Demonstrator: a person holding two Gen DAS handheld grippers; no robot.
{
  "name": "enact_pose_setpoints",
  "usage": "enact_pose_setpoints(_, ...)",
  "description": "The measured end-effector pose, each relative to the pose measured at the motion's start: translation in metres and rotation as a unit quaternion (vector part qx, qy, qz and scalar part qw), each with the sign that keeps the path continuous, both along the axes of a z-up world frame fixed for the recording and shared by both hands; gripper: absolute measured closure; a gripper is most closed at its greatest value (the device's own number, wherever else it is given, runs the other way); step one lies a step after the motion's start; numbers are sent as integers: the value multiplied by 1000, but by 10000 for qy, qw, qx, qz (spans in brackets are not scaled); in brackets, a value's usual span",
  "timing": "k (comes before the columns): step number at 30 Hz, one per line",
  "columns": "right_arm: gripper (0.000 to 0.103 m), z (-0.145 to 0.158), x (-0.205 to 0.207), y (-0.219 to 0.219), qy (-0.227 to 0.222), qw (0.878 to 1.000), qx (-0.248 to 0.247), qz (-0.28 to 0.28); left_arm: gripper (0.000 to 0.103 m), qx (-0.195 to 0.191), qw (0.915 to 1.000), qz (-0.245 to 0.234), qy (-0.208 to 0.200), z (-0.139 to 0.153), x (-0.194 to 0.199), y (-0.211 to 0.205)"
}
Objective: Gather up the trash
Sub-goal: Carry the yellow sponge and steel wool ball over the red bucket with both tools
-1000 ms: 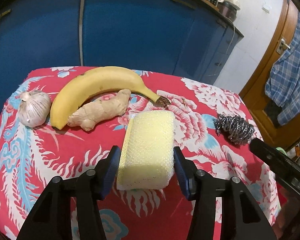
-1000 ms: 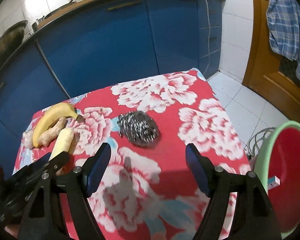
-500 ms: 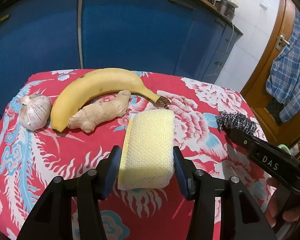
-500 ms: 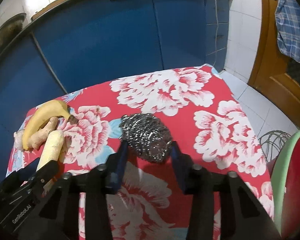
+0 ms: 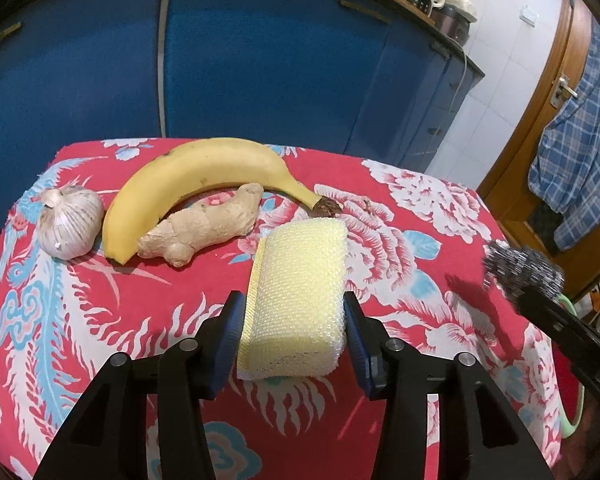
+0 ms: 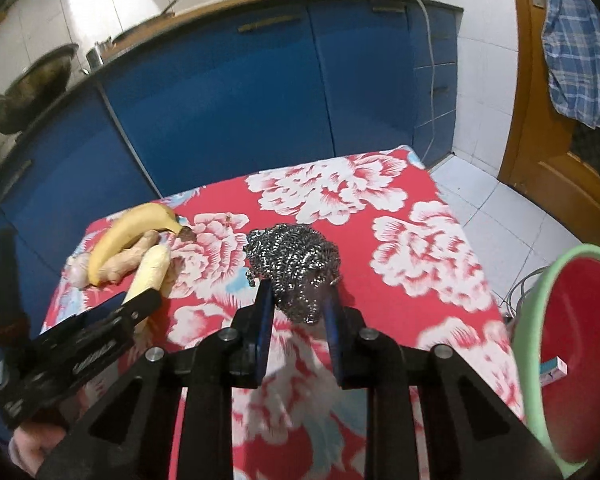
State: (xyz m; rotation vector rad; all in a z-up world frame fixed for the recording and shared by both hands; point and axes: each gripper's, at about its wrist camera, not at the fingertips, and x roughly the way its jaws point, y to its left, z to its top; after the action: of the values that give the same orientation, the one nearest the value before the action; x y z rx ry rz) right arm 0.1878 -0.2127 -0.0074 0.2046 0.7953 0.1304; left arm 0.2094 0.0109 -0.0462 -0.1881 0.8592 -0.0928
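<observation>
A yellow sponge [image 5: 300,276] lies on the red flowered tablecloth [image 5: 100,300]. My left gripper [image 5: 293,306] straddles its near end, jaws closing, both pads touching its sides. The sponge [image 6: 152,268] also shows at the left of the right wrist view. A steel wool scourer [image 6: 292,252] sits between the pads of my right gripper [image 6: 298,296], whose jaws are closing and pinch its near part. In the left wrist view the scourer [image 5: 520,268] hangs at the right edge of the table, just above its own shadow.
A banana [image 5: 204,172], a ginger root [image 5: 204,224] and a garlic bulb [image 5: 70,220] lie at the far left of the table. A green-rimmed red basin [image 6: 532,320] holding a small box [image 6: 552,372] stands low at the right. Blue cabinets [image 5: 260,60] run behind.
My right gripper moved forward around the scourer and its jaws came together on it. My left jaws narrowed slightly against the sponge; that hand stayed put.
</observation>
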Motion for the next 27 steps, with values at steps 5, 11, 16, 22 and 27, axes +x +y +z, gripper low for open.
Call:
enact_pose_setpoints(5, 76, 11, -30, -16, -140, 9997, 98, -199, 60, 51, 10000, -32, -25, 3, -3, -3)
enact_pose_setpoints(11, 76, 18, -60, -38, -217, 9985, 190, -470, 63, 43, 10000, -15, -3, 5, -3, -3)
enact_pose_setpoints(16, 76, 16, -87, -62, -210, 9967, 179, -767, 64, -105, 9999, -79, -30, 10, -8, -5)
enact_pose_setpoints(22, 76, 11, -117, -95, -133, 9923, 222, -1210, 63, -164, 9990, -345, -215, 27, -20, -21)
enact_pose_setpoints(27, 76, 11, -137, -123, -128, 9870, 220, -1590, 63, -172, 9970, -650, -386, 45, -34, -43)
